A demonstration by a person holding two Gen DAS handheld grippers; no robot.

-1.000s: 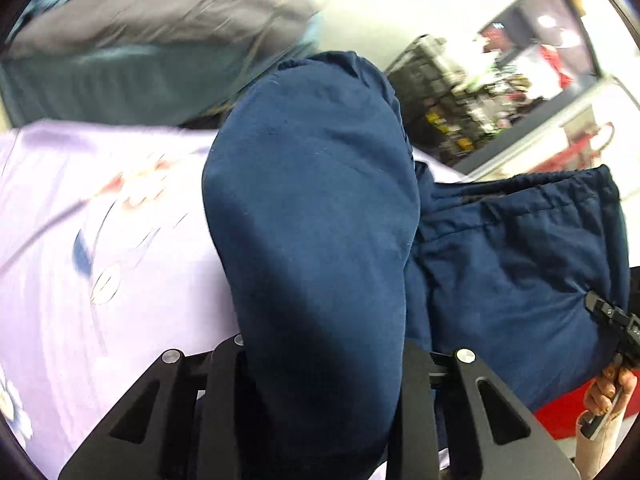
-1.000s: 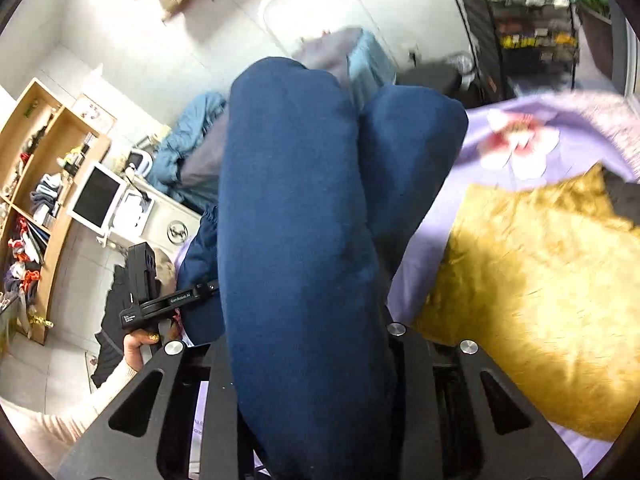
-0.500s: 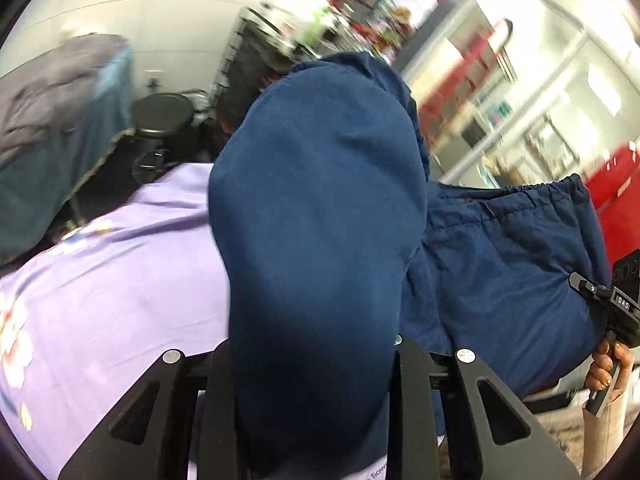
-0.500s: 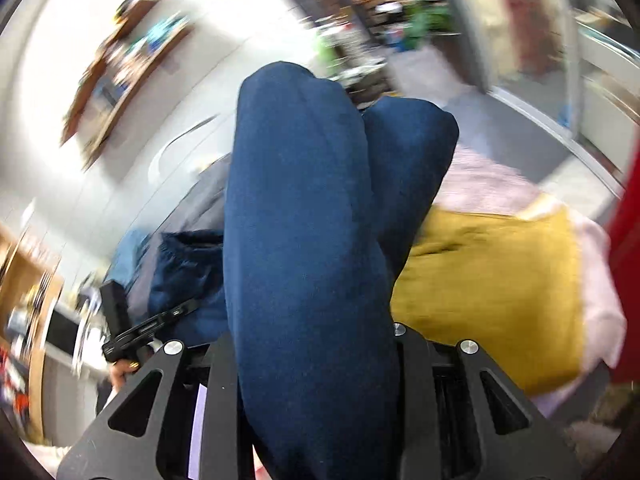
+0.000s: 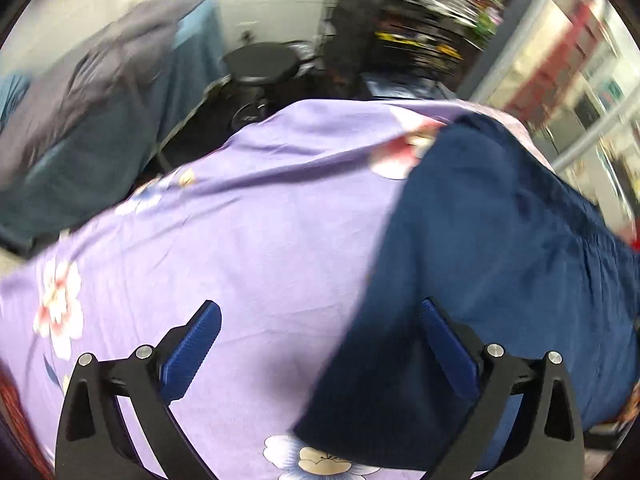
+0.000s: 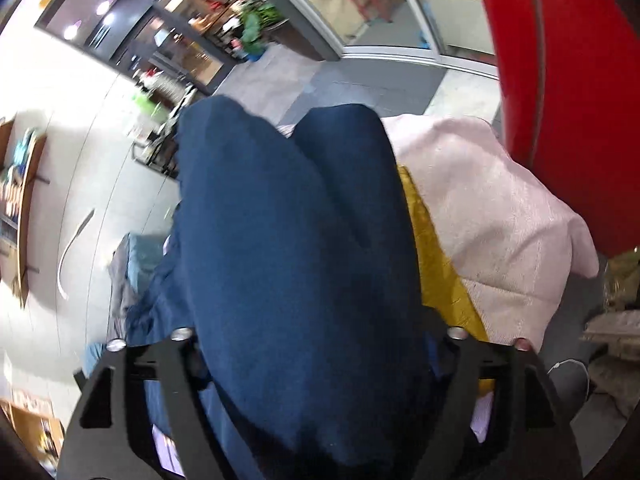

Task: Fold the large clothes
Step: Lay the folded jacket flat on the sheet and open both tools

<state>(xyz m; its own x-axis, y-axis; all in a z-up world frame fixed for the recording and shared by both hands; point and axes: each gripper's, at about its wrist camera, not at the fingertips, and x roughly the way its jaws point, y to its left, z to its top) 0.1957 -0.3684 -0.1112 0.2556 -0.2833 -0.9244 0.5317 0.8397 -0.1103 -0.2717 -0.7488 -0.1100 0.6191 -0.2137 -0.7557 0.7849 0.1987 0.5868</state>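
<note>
Trousers [image 5: 492,264] lie right of the wide-open left gripper [image 5: 320,344] on the bed [image 5: 240,240], while the right gripper [image 6: 316,364], jaws just parted, straddles their bunched fabric.

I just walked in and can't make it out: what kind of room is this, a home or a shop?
Probably a lived-in bedroom that opens onto a shop-like area. A bed with a purple floral sheet holds the navy garment and a yellow pillow, while cluttered shelves and glass doors stand behind.

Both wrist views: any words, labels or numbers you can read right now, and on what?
None legible.
Shop-front signs behind the glass: too blurred to read.
Shelf goods: labels smeared, unreadable.
Navy garment, purple floral sheet, yellow cloth: no print visible.
</note>
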